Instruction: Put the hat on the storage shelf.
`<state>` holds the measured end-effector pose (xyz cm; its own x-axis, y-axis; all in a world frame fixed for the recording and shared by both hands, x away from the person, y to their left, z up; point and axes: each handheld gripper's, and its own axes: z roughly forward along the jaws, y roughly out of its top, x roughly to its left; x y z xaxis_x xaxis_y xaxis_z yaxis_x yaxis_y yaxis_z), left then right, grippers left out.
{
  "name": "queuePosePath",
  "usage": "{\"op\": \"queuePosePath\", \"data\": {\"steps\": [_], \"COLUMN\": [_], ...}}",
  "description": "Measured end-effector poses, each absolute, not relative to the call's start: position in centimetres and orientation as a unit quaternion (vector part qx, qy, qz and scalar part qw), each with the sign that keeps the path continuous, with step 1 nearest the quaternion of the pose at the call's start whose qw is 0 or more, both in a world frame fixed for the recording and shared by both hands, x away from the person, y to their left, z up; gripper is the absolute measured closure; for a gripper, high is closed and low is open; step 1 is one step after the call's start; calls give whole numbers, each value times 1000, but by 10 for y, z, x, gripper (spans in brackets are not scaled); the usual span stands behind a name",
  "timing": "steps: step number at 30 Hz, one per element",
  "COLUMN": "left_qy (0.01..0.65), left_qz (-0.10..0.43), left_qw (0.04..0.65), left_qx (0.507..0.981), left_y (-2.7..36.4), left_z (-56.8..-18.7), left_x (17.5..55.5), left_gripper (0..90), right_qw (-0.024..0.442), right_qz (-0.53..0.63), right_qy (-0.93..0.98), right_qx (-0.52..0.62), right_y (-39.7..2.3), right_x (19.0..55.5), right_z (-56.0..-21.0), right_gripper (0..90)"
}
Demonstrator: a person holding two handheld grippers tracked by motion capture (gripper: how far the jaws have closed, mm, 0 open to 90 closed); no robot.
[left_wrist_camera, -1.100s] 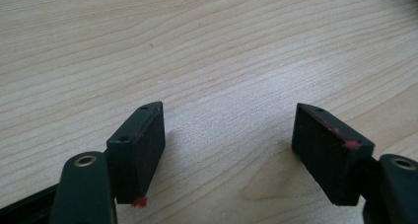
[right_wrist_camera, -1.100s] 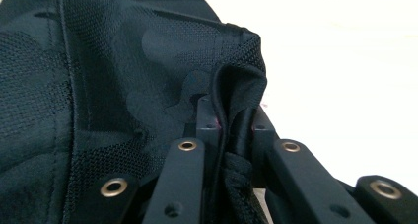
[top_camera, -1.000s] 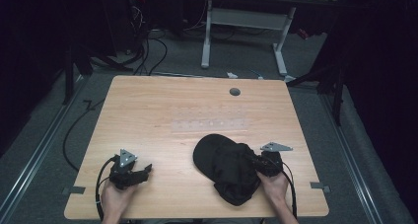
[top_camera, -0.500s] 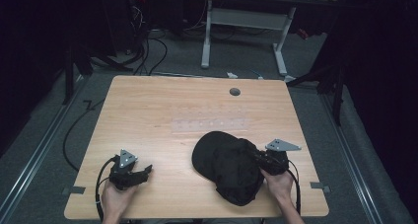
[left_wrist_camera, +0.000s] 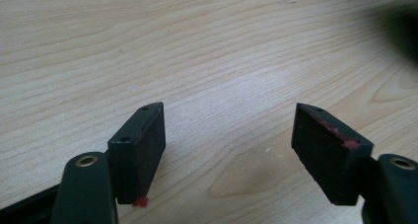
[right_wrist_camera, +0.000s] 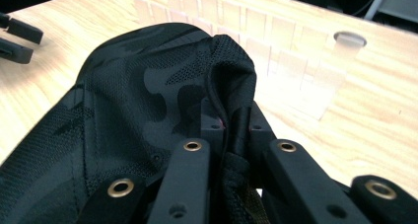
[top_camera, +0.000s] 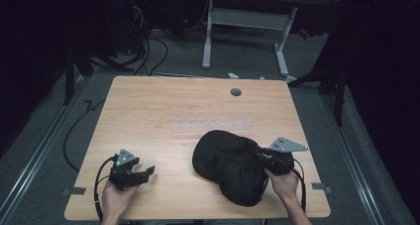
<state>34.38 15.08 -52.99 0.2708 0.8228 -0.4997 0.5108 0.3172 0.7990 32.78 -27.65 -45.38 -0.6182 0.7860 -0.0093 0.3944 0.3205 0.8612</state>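
Right gripper view: my right gripper [right_wrist_camera: 230,123] pinched thin fold of black mesh cap [right_wrist_camera: 138,105] over table's [top_camera: 163,116] near right; slim bite risked slipping. My left gripper [left_wrist_camera: 229,135] stood wide, empty, well apart.

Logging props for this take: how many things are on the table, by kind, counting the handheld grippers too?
Black cap: 1
Handheld grippers: 2, the left gripper open over bare wood, the right gripper shut on the cap's fabric
Total: 3, all on the wooden table
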Motion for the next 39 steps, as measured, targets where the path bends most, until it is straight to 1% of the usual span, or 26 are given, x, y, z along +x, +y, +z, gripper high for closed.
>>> {"op": "queuePosePath", "data": {"steps": [9, 18, 26, 31, 34, 39], "left_qy": [560, 516, 491, 464, 452, 438], "left_qz": [126, 106, 90, 82, 79, 68], "left_qw": [582, 601, 607, 608, 606, 606], "left_qx": [577, 601, 618, 639, 650, 661], "left_y": [139, 118, 104, 93, 84, 75], "left_z": [-506, -476, -456, -439, -430, -416], "left_x": [341, 337, 337, 338, 340, 343], "left_gripper": [265, 262, 286, 305, 306, 277], "right_qw": [235, 236, 232, 229, 227, 227], "right_qz": [443, 449, 459, 459, 459, 460], "right_qy": [793, 799, 805, 811, 814, 817], "right_qx": [346, 323, 297, 280, 274, 263], "right_y": [-269, -264, -259, -252, -249, -245], "right_x": [323, 322, 323, 324, 324, 325], "right_z": [-440, -434, -425, -422, -421, -417], "right_gripper": [841, 841, 842, 842, 843, 842]}}
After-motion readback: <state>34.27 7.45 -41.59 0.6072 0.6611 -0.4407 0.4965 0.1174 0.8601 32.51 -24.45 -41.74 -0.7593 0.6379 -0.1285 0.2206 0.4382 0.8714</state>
